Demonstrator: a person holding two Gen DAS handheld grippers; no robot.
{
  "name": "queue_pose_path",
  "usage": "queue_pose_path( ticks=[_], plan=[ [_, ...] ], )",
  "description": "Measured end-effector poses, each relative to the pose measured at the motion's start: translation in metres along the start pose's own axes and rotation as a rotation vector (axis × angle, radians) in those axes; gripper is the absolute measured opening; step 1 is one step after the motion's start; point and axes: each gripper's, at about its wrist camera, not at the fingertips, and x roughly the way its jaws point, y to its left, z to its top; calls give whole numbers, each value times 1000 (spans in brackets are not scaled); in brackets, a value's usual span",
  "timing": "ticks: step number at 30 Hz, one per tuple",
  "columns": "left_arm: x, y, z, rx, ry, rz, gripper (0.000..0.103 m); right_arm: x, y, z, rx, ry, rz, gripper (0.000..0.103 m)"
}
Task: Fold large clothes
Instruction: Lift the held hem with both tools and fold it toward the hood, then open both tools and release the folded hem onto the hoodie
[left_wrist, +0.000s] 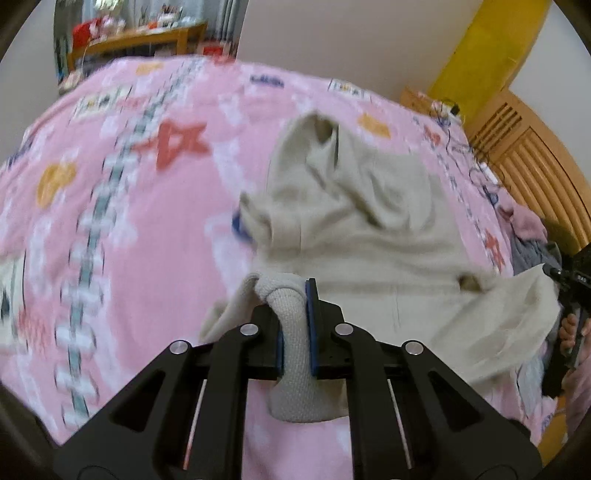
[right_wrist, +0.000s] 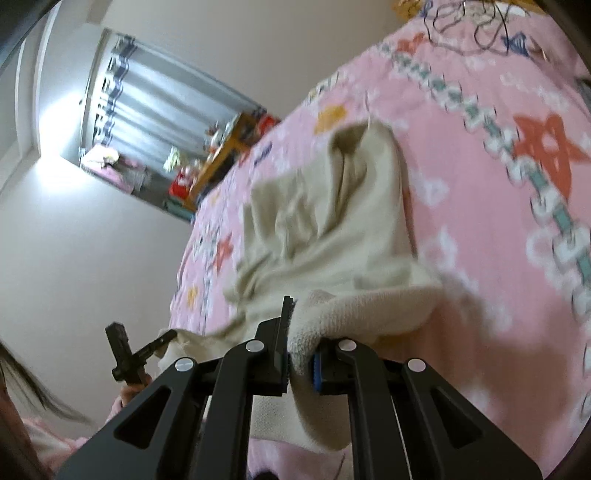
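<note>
A large beige sweatshirt (left_wrist: 369, 221) lies crumpled on the pink patterned bedspread (left_wrist: 129, 206). My left gripper (left_wrist: 295, 295) is shut on a bunched edge of the sweatshirt, which runs between its blue pads. My right gripper (right_wrist: 301, 332) is shut on another thick edge of the same sweatshirt (right_wrist: 332, 229), lifted a little off the bedspread (right_wrist: 498, 258). The right gripper also shows at the right edge of the left wrist view (left_wrist: 565, 280), and the left gripper shows at the lower left of the right wrist view (right_wrist: 129, 354). The sweatshirt hangs stretched between them.
A wooden headboard (left_wrist: 524, 155) and a yellow post (left_wrist: 480, 55) stand at the right. Cables (left_wrist: 461, 147) and a pile of other clothes (left_wrist: 528, 236) lie near the headboard. A cluttered wooden shelf (left_wrist: 140, 40) stands beyond the bed's far edge.
</note>
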Motion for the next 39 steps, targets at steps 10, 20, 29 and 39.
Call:
queue_pose_path(
  ticks=[10, 20, 29, 39],
  plan=[
    [90, 3, 157, -35, -47, 35, 9, 65, -25, 138, 170, -63, 2, 8],
    [239, 15, 246, -106, 106, 149, 9, 172, -81, 250, 391, -87, -118, 9],
    [290, 55, 249, -317, 244, -28, 29, 226, -137, 257, 635, -48, -58, 35],
    [191, -5, 295, -412, 207, -11, 94, 194, -114, 313, 506, 129, -43, 72]
  ],
)
